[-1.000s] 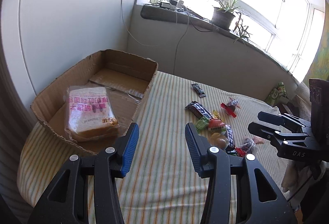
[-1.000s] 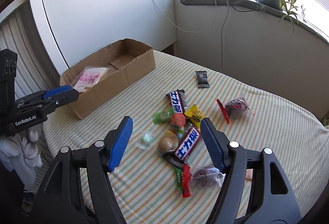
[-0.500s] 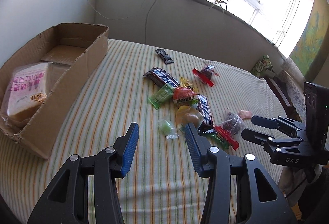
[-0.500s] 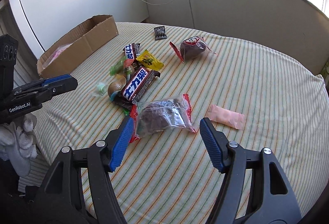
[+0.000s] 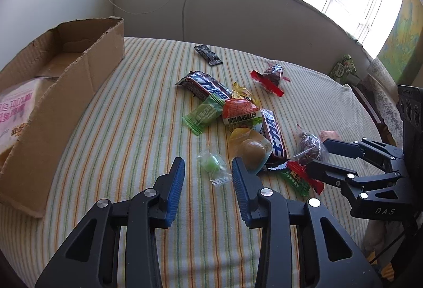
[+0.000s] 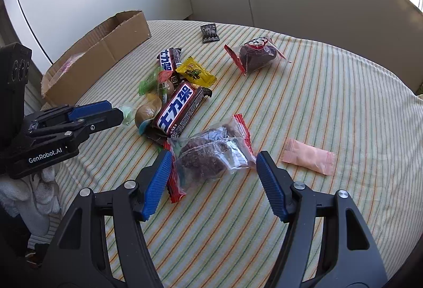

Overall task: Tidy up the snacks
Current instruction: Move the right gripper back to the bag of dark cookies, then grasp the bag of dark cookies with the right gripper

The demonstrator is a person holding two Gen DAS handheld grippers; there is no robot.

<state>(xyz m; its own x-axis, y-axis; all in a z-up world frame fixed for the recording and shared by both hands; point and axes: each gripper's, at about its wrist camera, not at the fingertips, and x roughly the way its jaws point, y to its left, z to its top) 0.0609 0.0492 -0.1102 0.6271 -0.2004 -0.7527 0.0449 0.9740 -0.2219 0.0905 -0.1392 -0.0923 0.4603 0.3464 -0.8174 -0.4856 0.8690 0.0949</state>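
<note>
Both hands have dropped from the box to the snack pile — left gripper [image 5: 207, 177] closing around the small green candy [image 5: 212, 165], not yet pinching it, right gripper [image 6: 211, 169] wide open astride the clear bag of dark treats [image 6: 211, 153], so two pickups look imminent.

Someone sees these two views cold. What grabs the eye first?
The heap of snacks in the middle of the striped tablecloth, with the big blue-and-white chocolate bar on top. Next, the left gripper low over the small green candy, its jaws closing but not yet touching it, and the right gripper open around the clear bag of dark snacks. At the left edge, the cardboard box already holds a bag of bread.
</note>
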